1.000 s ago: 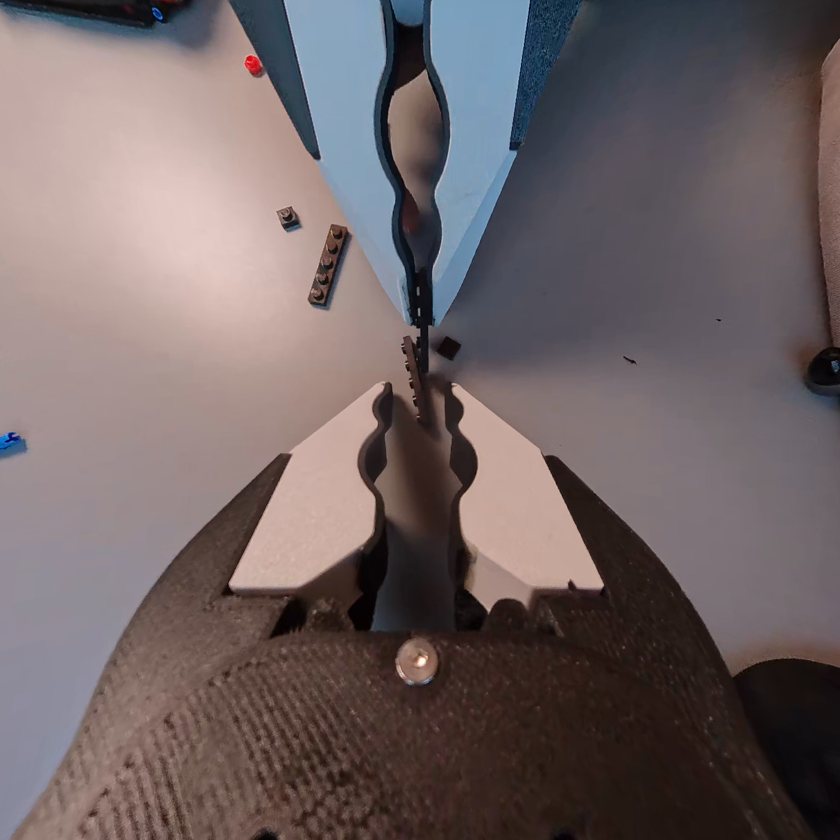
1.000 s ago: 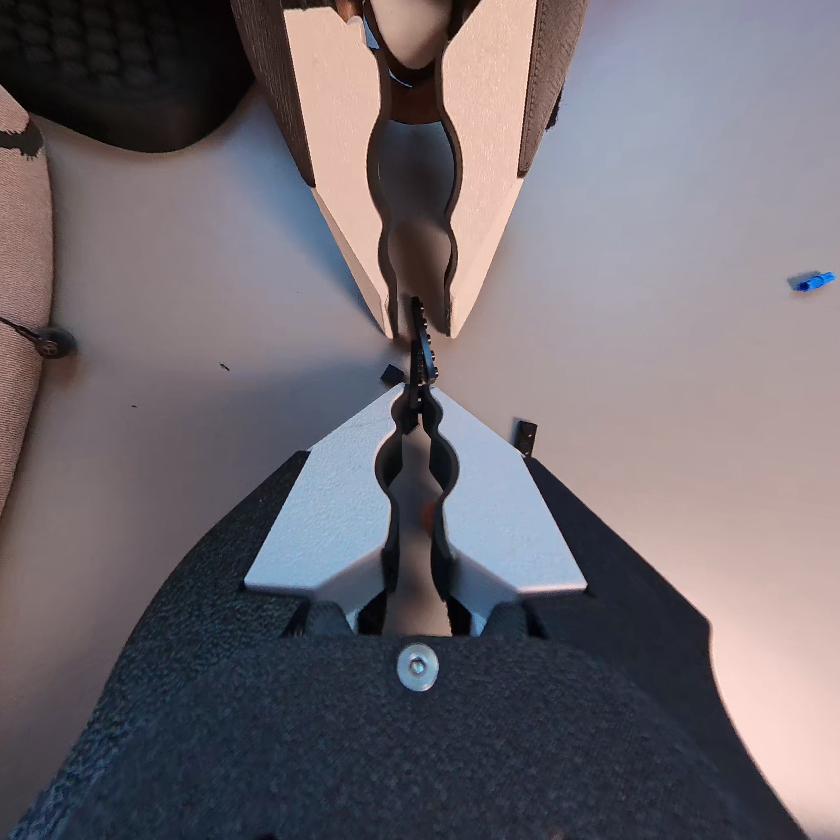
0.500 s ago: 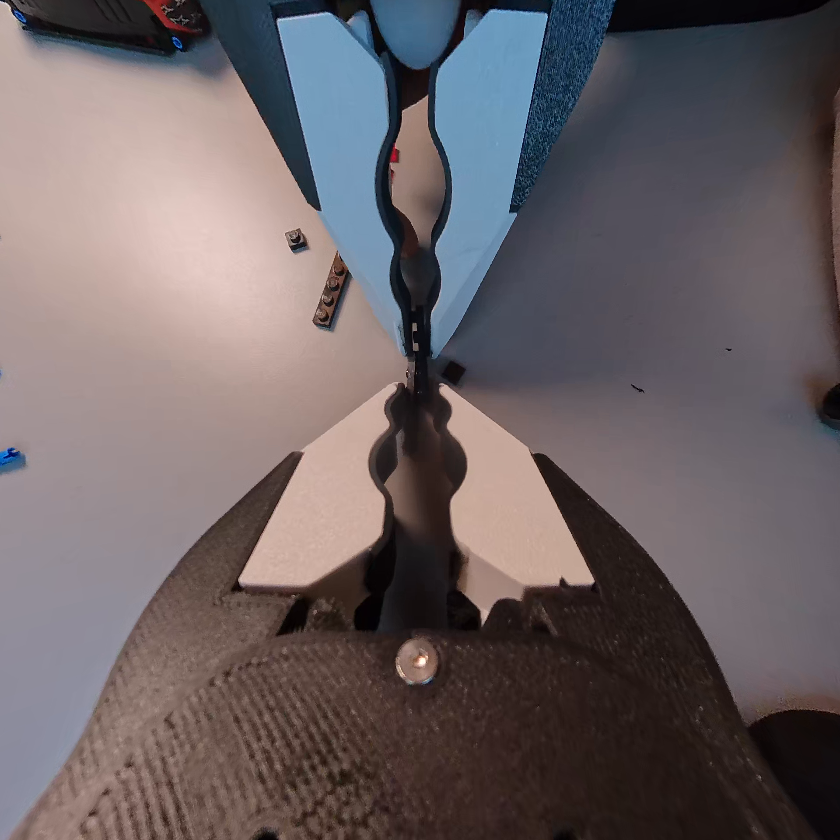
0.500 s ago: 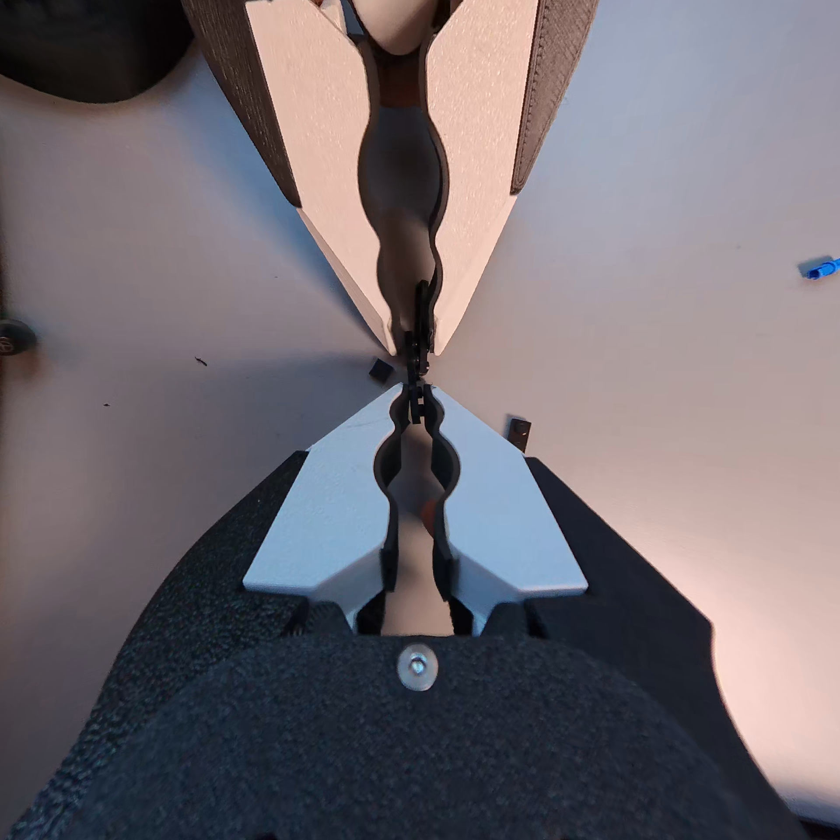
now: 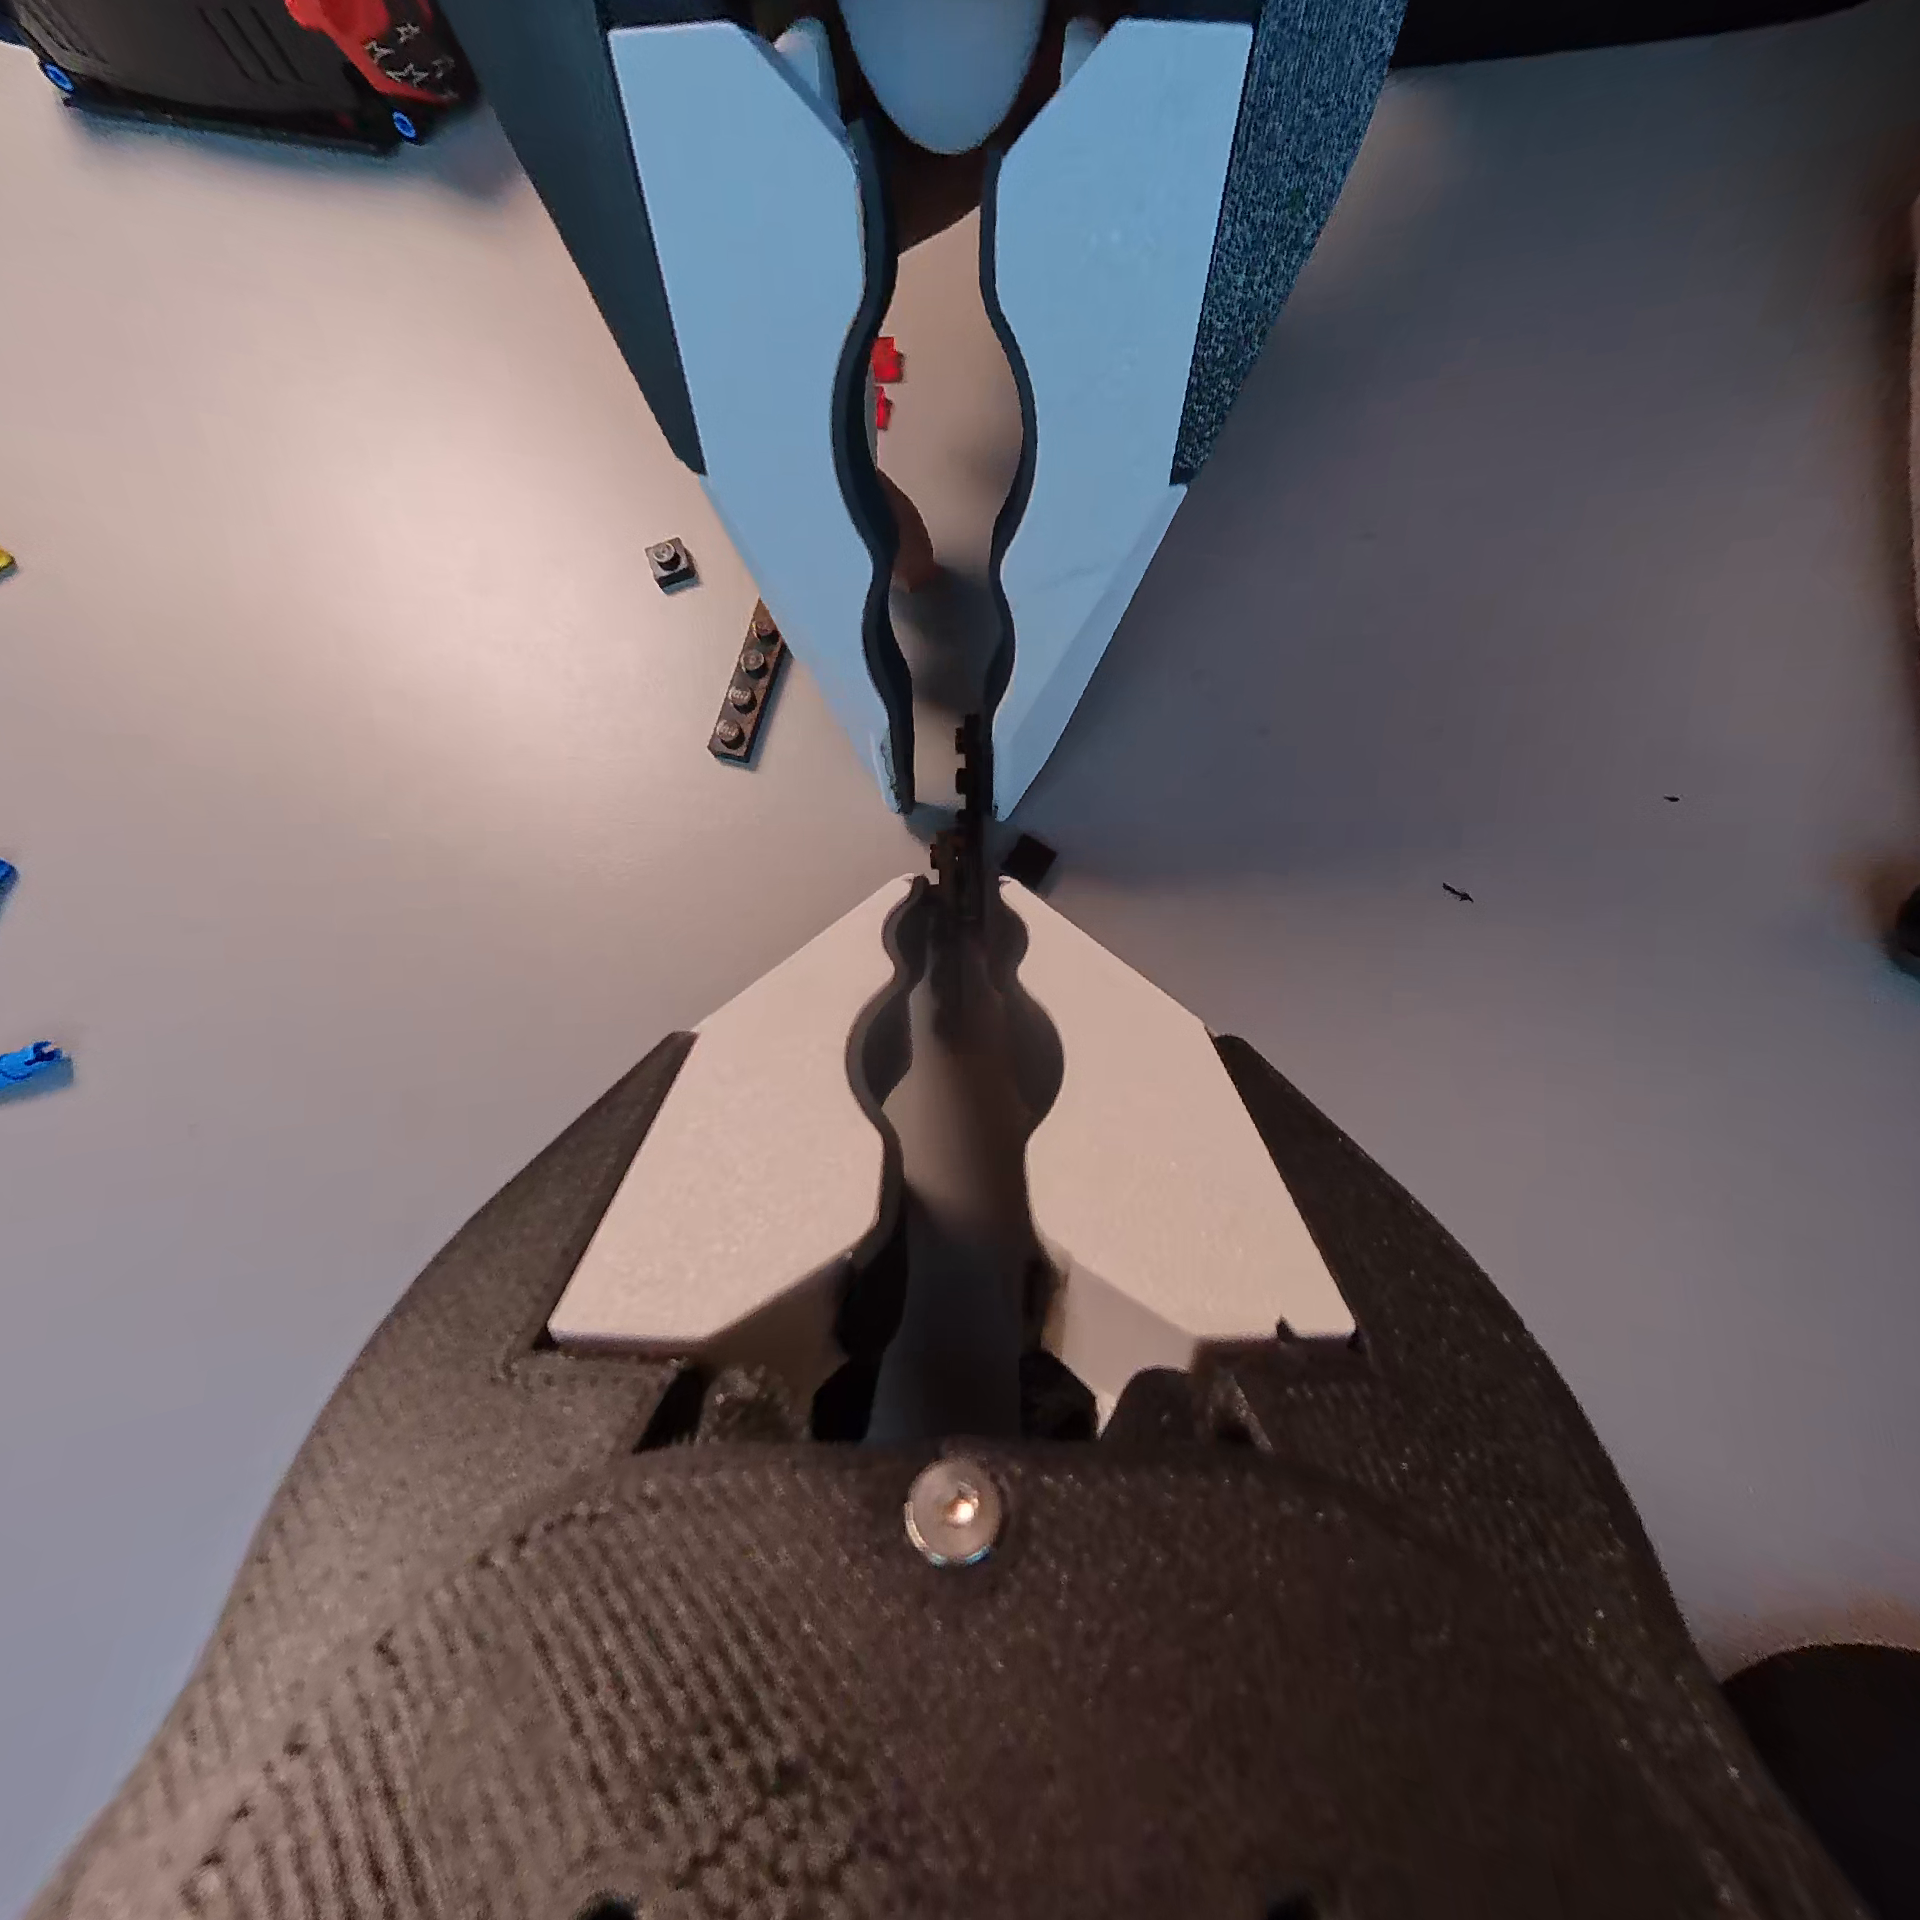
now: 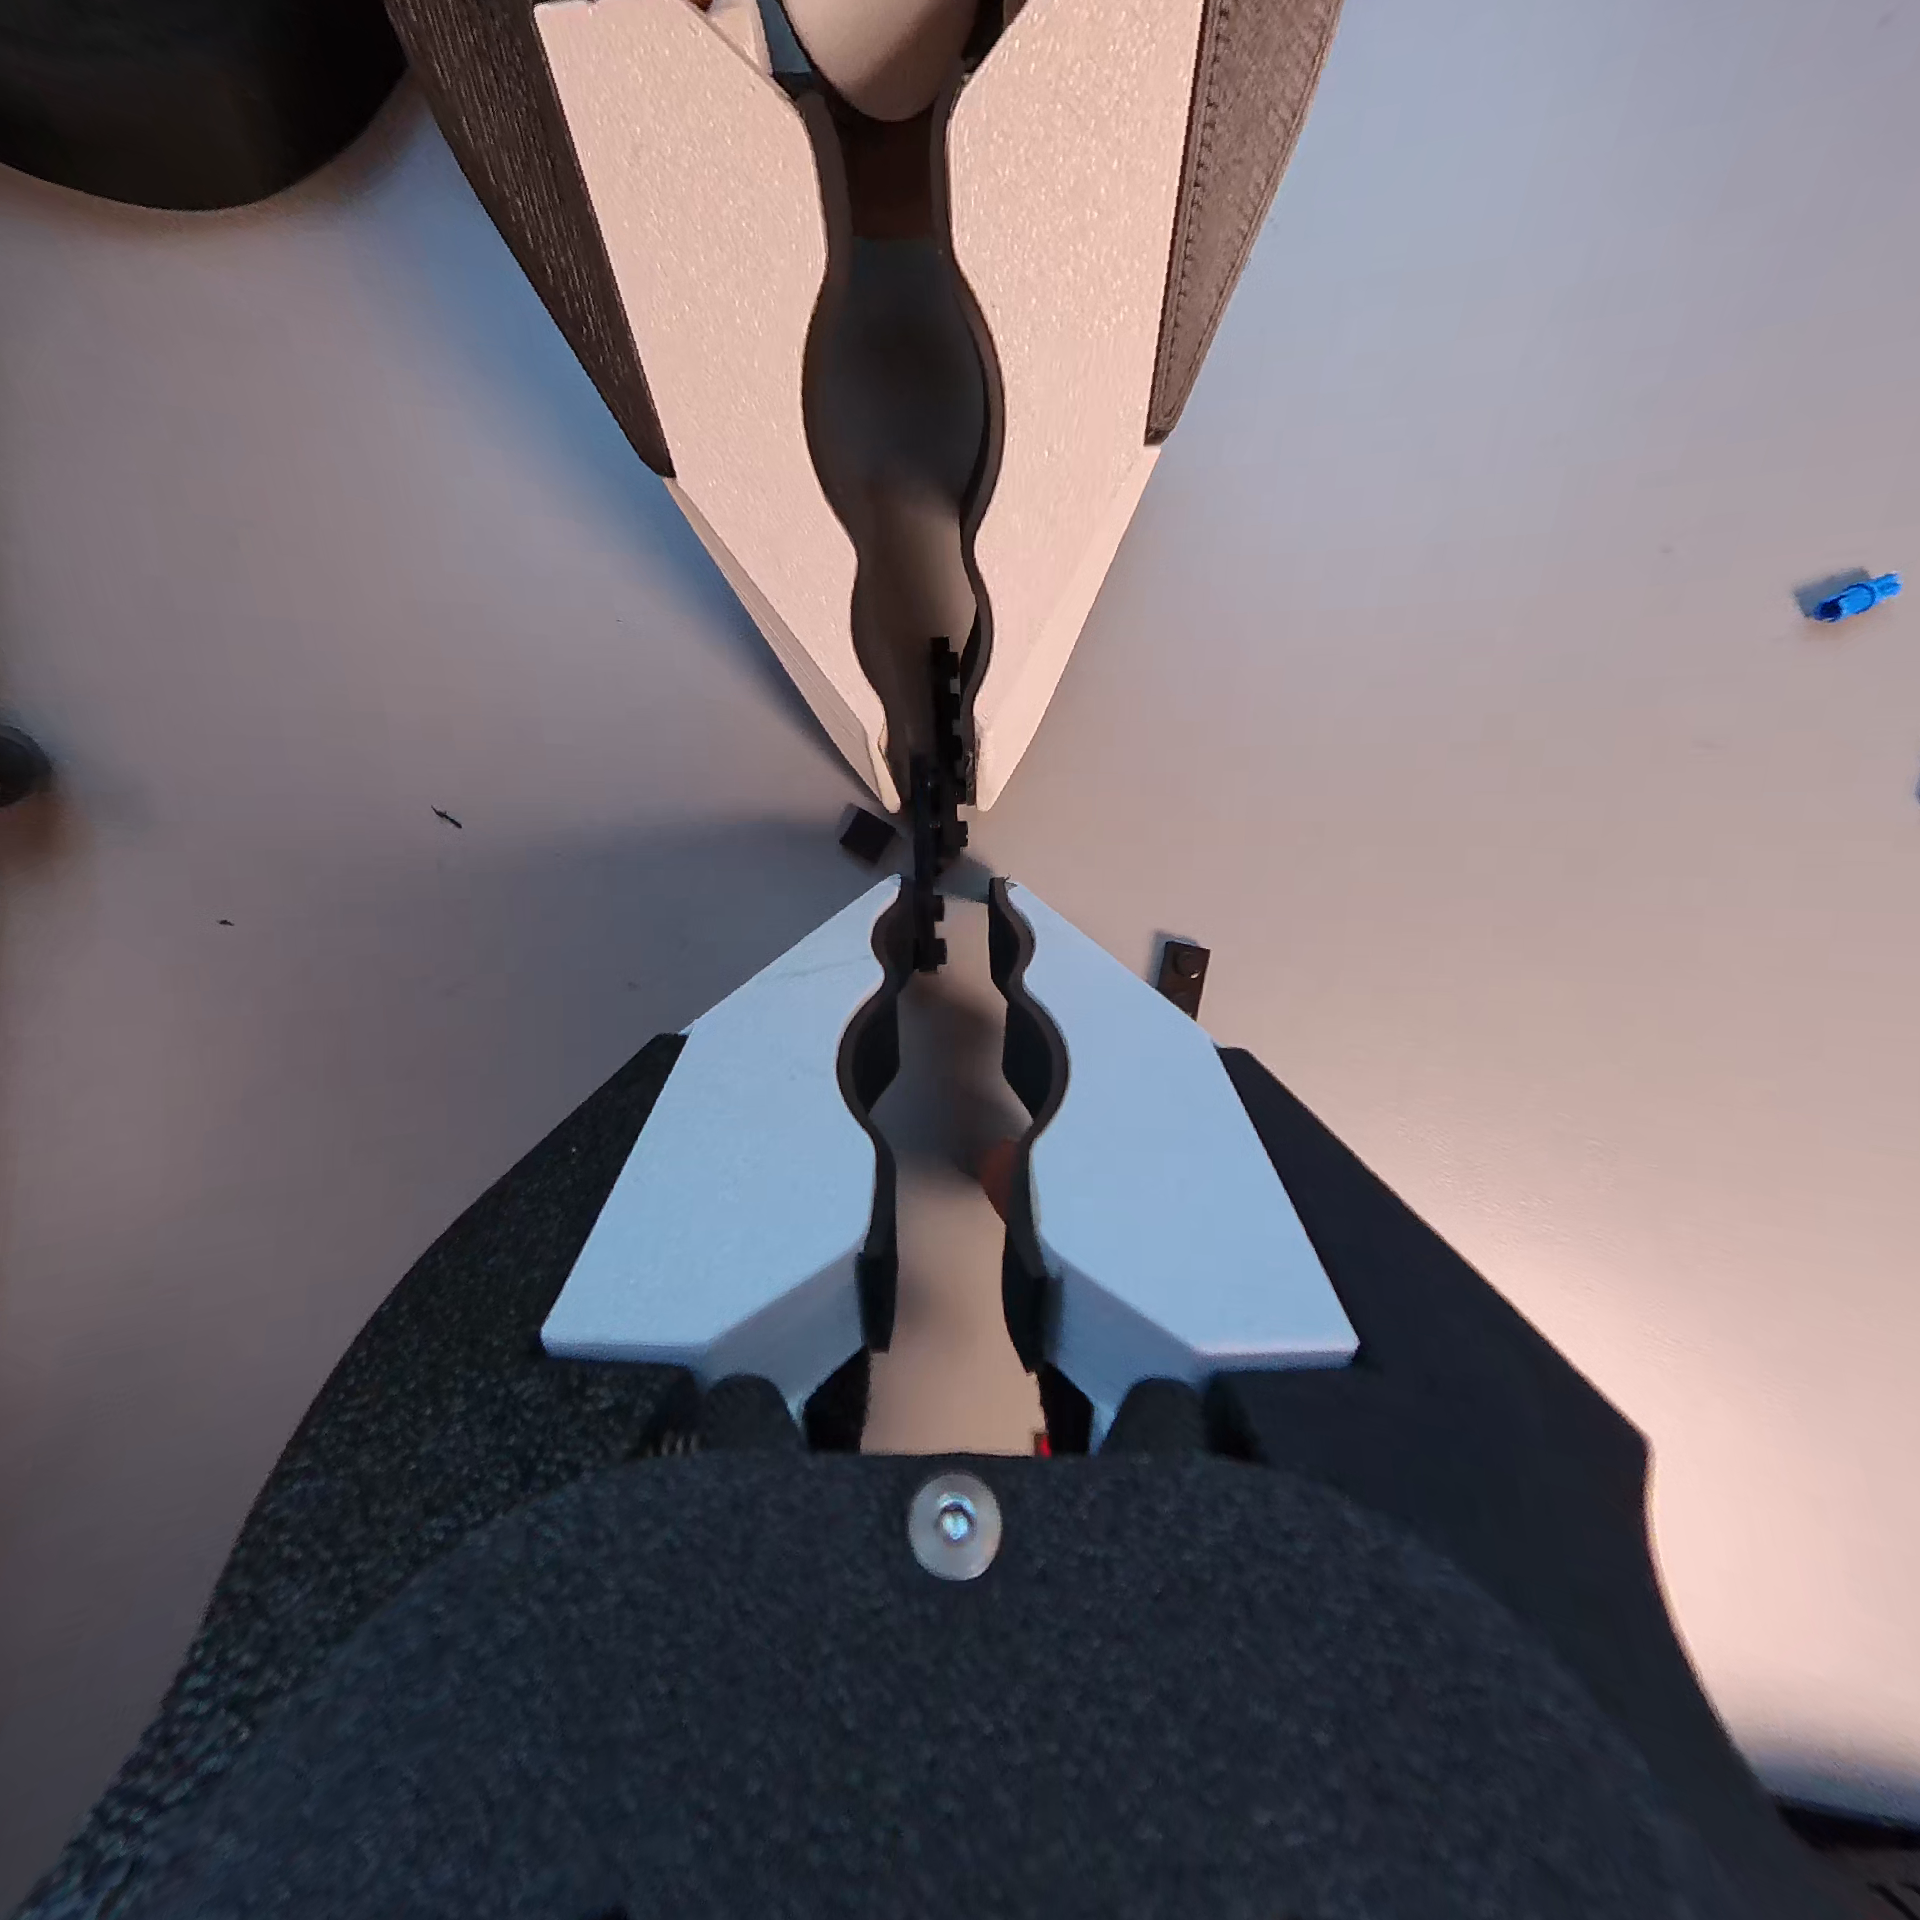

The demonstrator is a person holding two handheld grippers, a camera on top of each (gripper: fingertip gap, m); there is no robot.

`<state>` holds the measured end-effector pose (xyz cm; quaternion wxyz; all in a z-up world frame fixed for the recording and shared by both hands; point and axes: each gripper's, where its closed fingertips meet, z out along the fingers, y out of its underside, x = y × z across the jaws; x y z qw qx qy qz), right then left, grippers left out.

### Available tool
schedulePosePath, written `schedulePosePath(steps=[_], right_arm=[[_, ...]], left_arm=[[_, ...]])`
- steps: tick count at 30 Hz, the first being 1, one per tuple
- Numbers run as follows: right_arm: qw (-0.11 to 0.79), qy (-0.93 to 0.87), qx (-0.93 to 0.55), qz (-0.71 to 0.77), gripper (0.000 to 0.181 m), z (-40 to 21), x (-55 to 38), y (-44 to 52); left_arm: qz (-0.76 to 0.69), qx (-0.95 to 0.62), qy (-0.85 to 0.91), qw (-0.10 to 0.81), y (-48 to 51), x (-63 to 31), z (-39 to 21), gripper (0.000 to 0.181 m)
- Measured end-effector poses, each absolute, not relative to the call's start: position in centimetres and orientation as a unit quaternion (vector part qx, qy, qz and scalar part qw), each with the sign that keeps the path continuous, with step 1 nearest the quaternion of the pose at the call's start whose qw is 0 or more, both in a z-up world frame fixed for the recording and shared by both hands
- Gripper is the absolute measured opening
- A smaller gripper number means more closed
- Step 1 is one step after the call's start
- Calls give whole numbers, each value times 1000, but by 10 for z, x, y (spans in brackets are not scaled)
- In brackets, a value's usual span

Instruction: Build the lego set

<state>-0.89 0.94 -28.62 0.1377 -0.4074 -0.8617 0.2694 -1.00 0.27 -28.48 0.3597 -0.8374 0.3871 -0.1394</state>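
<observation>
Two thin black studded Lego plates (image 5: 968, 831) are pressed together edge-on between both grippers, just above the grey table (image 5: 312, 935). My left gripper (image 5: 961, 883) is shut on their near end. My right gripper (image 5: 948, 805) faces it from the top of the left wrist view. In the right wrist view my right gripper (image 6: 945, 885) is open. The plates (image 6: 935, 831) rest against its left finger (image 6: 878, 935), with a gap to the right finger. The left gripper (image 6: 932, 790) holds their far end.
A dark four-stud plate (image 5: 750, 686) and a small dark one-stud piece (image 5: 670, 564) lie left of the grippers. A small black tile (image 5: 1029, 857) lies beside the tips. Red bits (image 5: 886, 364), blue pieces (image 5: 31, 1062) and a black-and-red model (image 5: 239, 62) lie farther off. Less than 4 cm separates the two grippers' tips. Both grippers' tips are roughly 25 cm from the black-and-red model (image 5: 239, 62).
My left gripper has closed on the plates and the two plates have come together. My right gripper, shut before, has now opened its fingers.
</observation>
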Motion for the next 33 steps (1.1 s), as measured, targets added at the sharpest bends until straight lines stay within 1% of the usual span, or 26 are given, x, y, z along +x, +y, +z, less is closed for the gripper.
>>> schedulePosePath(steps=[7,16,24,33], right_arm=[[151,-865,-396,268,10,-286,-12,6],[179,-870,-370,272,7,-285,-14,1],[214,-872,-347,271,6,-285,-15,-1],[205,-872,-339,288,6,-284,-14,-3]], left_arm=[[-119,-835,404,353,3,-10,-285,8],[-93,-811,430,385,5,-8,-284,7],[-105,-805,420,406,2,-7,-283,9],[-113,-815,410,394,0,-8,-283,9]])
